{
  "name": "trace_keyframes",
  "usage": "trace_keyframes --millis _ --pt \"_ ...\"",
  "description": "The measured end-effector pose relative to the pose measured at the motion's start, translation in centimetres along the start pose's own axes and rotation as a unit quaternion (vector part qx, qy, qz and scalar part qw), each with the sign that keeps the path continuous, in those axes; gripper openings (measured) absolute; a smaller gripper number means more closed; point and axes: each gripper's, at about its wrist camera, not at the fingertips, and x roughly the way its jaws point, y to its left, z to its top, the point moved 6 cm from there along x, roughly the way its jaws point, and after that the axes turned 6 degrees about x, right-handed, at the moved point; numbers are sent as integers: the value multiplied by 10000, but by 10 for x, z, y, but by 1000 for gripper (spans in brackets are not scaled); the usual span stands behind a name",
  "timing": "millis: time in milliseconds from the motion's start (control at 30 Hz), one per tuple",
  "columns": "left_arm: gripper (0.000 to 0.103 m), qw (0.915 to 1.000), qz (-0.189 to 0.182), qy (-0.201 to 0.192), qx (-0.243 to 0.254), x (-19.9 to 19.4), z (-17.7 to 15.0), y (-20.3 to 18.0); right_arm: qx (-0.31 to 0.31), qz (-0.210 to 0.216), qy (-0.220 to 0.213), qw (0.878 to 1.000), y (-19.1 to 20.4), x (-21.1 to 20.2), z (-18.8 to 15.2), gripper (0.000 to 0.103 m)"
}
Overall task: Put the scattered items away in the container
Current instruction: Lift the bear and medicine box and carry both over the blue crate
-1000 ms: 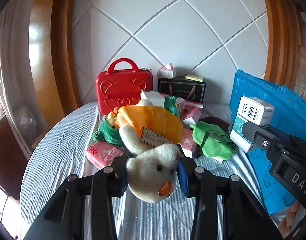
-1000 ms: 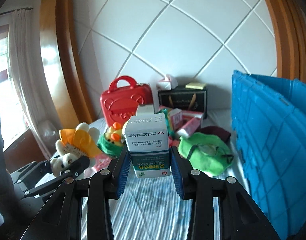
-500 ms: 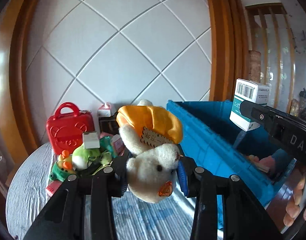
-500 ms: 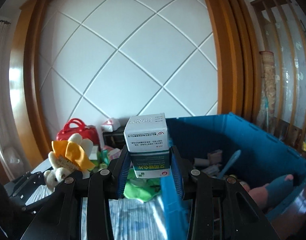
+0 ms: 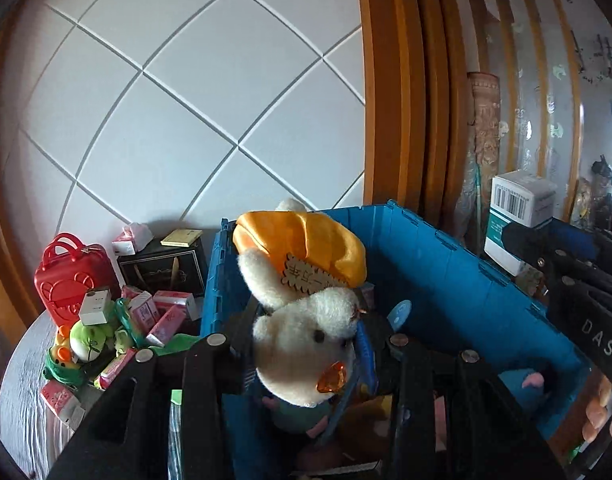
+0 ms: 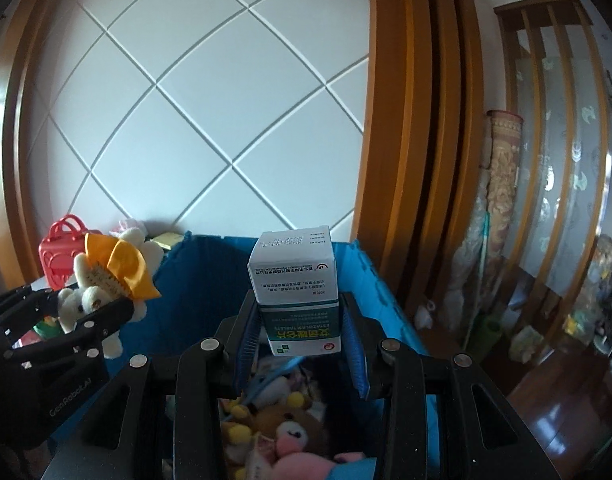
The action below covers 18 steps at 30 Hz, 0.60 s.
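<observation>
**Both grippers loaded above the crate**

White diamond-panelled wall stood behind the blue crate [image 6: 210,280]. Above its opening, the left gripper [image 5: 306,344] pinched a plush bear [image 5: 302,336]; beside it, the right gripper [image 6: 300,344] clamped a medicine box [image 6: 296,292]. Soft toys [image 6: 290,436] lay inside the crate.

This is a lived-in home room. Ahead of the tools stands a white padded wall panel [image 5: 210,120] in a curved wooden frame [image 6: 409,120]. Left of them, a round table [image 5: 22,392] holds a red toy case [image 5: 72,276] (plus tissue packs). A rolled rug [image 6: 503,184] leans to the right.
</observation>
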Motion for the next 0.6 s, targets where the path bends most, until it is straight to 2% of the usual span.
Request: trace_keyframes --millis 133,267,367,467,600 --pt "39 9961 -20 879 -88 50 12 -28 185 245 692 9971 -34 50 -1 38" --pt "39 9842 29 1771 -1 94 -11 -41 50 319 1763 9838 -50 104 -32 38" --pt "39 9721 66 2345 -40 125 -35 -44 -357 208 2251 9735 -54 130 -56 38" --pt "39 9563 -80 2919 -140 152 -61 -46 -494 258 2780 9590 -55 155 -83 38" --pt "39 9380 -189 3449 -301 177 -88 -53 -662 257 3389 9381 -54 181 -111 38"
